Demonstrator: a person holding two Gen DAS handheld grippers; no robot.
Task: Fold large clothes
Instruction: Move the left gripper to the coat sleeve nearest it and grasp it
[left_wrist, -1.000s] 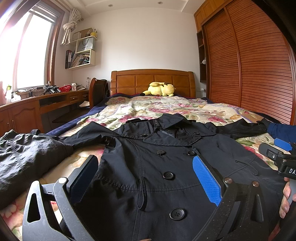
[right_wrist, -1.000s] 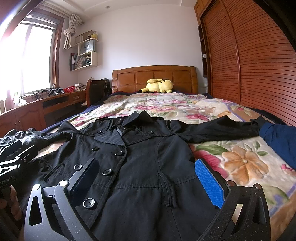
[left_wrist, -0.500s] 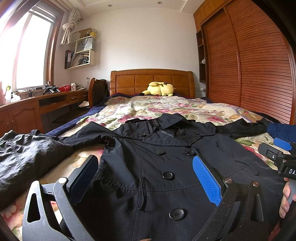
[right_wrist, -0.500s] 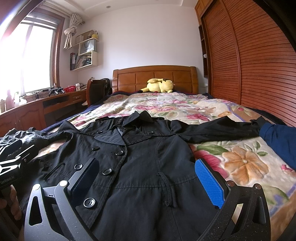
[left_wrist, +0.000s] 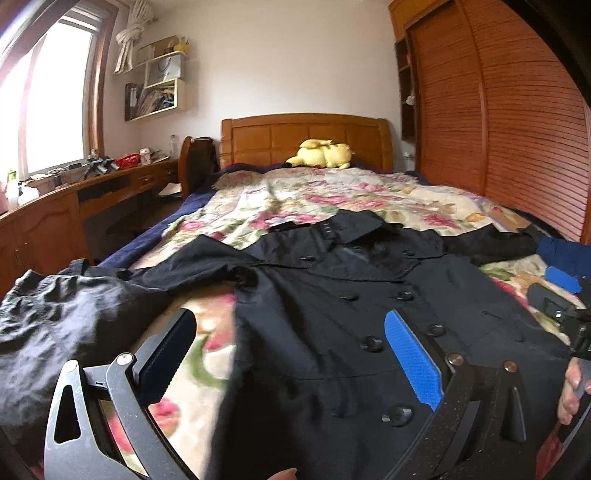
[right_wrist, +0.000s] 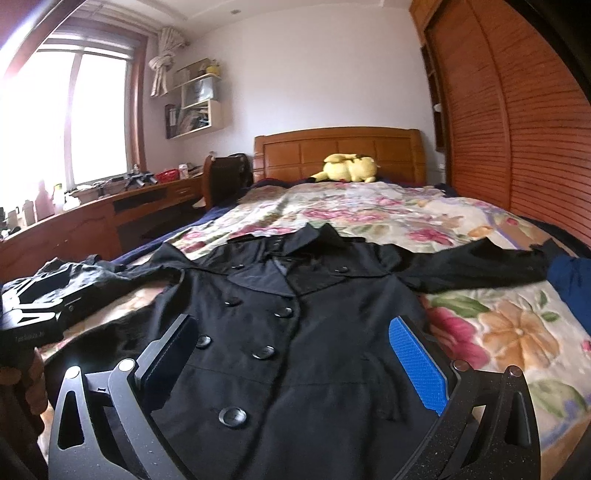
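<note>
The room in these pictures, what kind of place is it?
Most likely a home bedroom: a bed with a wooden headboard and floral bedspread, a louvred wooden wardrobe, and a desk under the window. A black coat lies spread on the bed.

The bed (left_wrist: 369, 192) is viewed low from its near end by both cameras, faced toward the far headboard (right_wrist: 336, 147); the coat (left_wrist: 332, 314) is shared.
</note>
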